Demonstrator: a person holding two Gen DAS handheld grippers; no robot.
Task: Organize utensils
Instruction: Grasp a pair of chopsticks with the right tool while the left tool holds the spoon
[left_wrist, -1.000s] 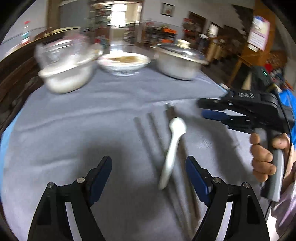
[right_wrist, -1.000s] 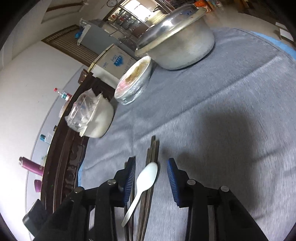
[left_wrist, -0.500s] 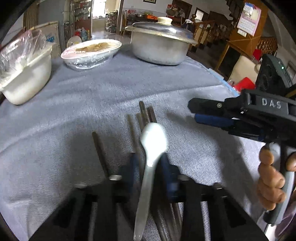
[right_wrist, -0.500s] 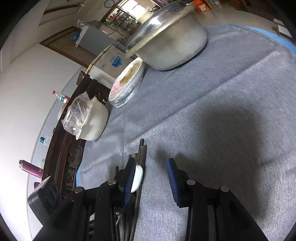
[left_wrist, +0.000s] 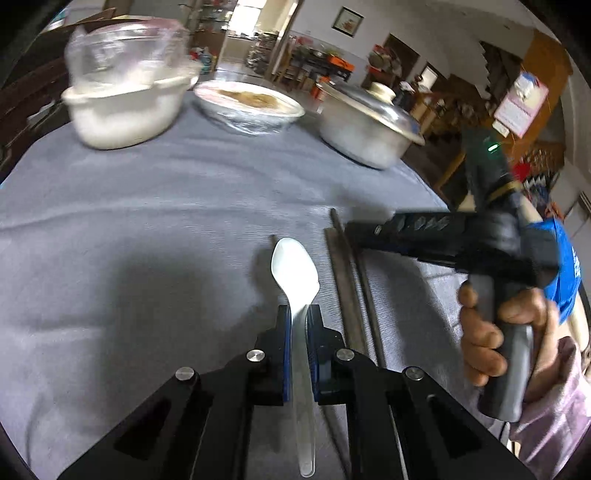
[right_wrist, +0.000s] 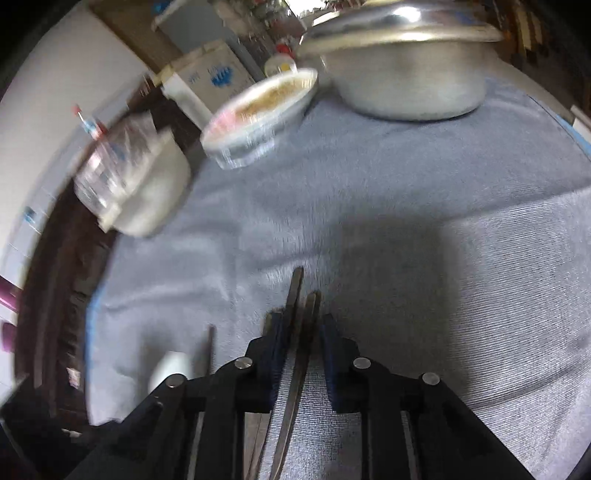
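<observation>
Left wrist view: my left gripper (left_wrist: 298, 325) points steeply down at the grey tablecloth (left_wrist: 147, 229), and its jaws, which have just been closing, clamp the handle of the white spoon (left_wrist: 295, 269), whose bowl juts forward beyond the pads. Just right of the spoon lie the dark chopsticks (left_wrist: 347, 280), with my right gripper (left_wrist: 360, 236) reaching over them, a hand (left_wrist: 491, 332) wrapped round its grip. Right wrist view (blurred): the right gripper's (right_wrist: 301, 332) jaws have also just been closing and stand narrow around the chopsticks (right_wrist: 295, 295); whether the pads press on them I cannot tell. Ahead, the cloth lies bare up to the white pot (left_wrist: 125, 110), wrapped bowl (left_wrist: 251, 107) and lidded metal pot (left_wrist: 369, 125) along the far edge.
</observation>
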